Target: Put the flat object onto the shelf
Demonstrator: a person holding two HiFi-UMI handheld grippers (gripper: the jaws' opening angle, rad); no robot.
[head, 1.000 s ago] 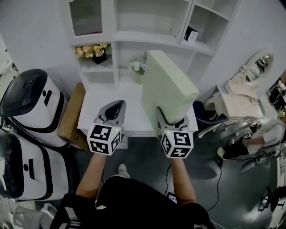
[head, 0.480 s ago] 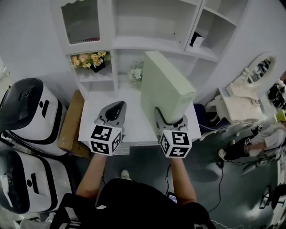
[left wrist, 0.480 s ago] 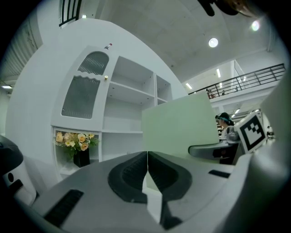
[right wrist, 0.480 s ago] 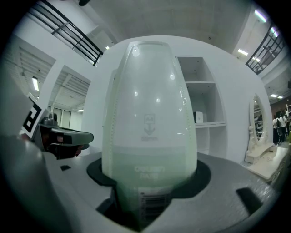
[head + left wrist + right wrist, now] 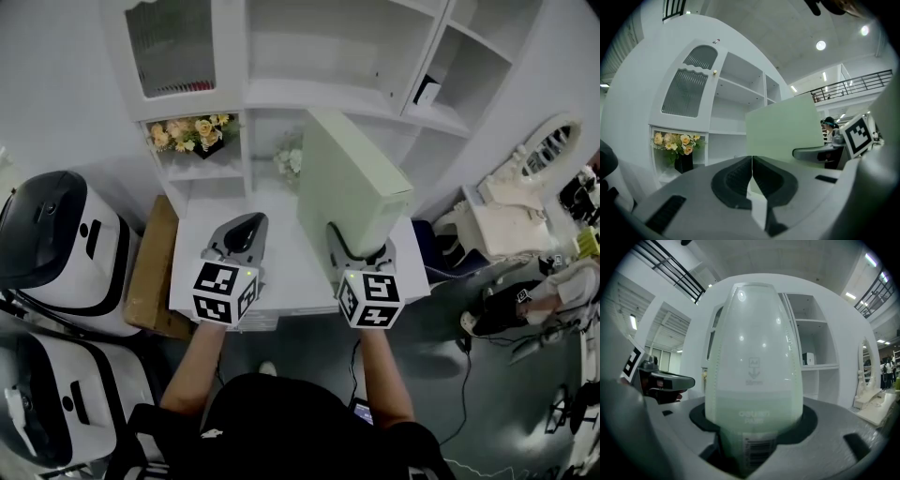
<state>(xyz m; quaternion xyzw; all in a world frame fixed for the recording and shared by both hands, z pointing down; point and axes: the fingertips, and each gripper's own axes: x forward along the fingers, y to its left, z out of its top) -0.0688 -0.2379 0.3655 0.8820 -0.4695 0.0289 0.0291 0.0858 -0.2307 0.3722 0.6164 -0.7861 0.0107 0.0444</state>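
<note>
Folder point(image 5: 352, 183) stands upright, clamped in my right fingers point(image 5: 336, 244) above the counter point(image 5: 286, 272), facing the shelf point(image 5: 319, 94). I see my left fingers point(image 5: 246, 225) together, empty. Flowers point(image 5: 192, 131) fill one niche; a posy point(image 5: 291, 161) sits just behind the folder.

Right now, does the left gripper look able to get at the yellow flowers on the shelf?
Probably yes: the left gripper is empty, the flowers stand in an open cubby ahead of it, and the green box is off to its right.
</note>
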